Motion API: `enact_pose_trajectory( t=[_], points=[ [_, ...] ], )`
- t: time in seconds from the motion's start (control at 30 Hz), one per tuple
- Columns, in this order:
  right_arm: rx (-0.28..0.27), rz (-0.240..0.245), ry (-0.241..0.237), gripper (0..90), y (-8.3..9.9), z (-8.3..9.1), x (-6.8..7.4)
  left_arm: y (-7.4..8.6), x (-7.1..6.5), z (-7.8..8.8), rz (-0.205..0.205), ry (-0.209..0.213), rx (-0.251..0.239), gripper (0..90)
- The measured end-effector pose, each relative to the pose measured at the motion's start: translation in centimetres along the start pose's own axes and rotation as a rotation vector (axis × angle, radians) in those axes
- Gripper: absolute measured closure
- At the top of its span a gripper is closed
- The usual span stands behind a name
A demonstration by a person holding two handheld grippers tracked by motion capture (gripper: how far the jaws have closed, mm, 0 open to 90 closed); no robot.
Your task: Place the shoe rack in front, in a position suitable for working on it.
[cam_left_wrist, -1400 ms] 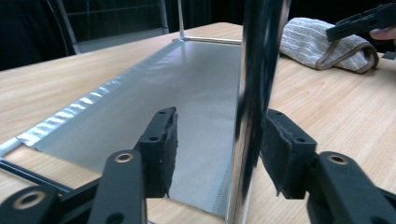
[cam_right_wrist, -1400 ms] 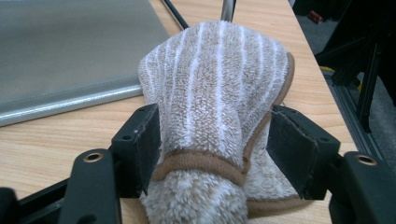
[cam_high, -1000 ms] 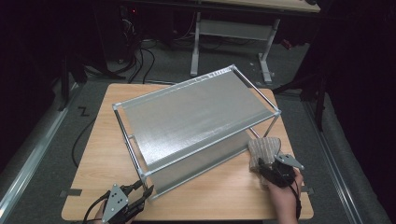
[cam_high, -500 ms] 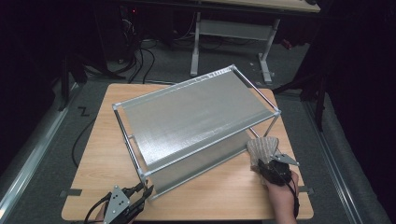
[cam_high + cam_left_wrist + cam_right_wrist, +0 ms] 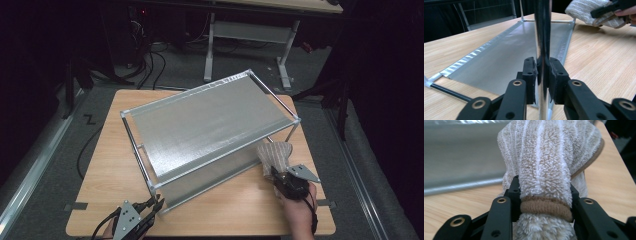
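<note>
The left gripper (image 5: 543, 80) has its two jaws pressed onto the shiny upright leg (image 5: 543, 37) at the near corner of a metal-framed rack (image 5: 210, 125), pinching it from both sides; in the high view this gripper (image 5: 156, 202) sits at the front left of the wooden table (image 5: 100, 170), right against that corner. The hold looks meant to steady the light frame so it does not slide or tip while the other side is worked on. The right gripper (image 5: 544, 202) is closed around a bunched beige striped towel (image 5: 549, 157), the brown-edged hem caught between the jaws and the loose part fanning out ahead. From above, the right gripper (image 5: 275, 175) holds the towel (image 5: 275, 152) at the front right of the table, just beside the rack's lower shelf (image 5: 506, 55) and near its right-hand leg, resting on or just above the tabletop; most likely it is a wiping pad for the frame or shelf. The rack stands skewed across the middle of the table, its grey top panel tilted toward the camera. Compared with a second ago, the left gripper has moved up from the table edge to the corner leg, and the towel has shifted only slightly.
</note>
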State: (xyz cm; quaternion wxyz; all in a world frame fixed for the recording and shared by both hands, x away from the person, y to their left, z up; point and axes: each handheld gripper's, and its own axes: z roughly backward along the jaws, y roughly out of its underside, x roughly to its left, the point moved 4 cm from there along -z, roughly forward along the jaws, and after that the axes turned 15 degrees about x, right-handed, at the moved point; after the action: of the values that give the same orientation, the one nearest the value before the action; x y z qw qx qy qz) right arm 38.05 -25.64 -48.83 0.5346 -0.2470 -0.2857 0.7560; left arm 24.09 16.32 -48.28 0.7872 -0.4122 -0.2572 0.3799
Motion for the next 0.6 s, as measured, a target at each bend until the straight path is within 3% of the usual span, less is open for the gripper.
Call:
enact_pose_trajectory(
  t=[0.23, 0.43, 0.6],
  points=[
    [0.012, 0.049, -0.035, 61.9, -2.7, -1.5, 2.7, 0.0, 0.2, -0.1, 0.005, 0.018, -0.003, 78.9],
    [0.083, 0.061, -0.011, 61.8, -4.2, -5.8, 3.5, 0.0, 0.2, -0.1, 0.007, 0.023, -0.005, 78.9],
    [0.150, 0.074, -0.003, 61.7, -4.8, -8.1, 3.7, 0.0, 0.2, -0.2, 0.009, 0.026, -0.006, 79.0]
  ],
)
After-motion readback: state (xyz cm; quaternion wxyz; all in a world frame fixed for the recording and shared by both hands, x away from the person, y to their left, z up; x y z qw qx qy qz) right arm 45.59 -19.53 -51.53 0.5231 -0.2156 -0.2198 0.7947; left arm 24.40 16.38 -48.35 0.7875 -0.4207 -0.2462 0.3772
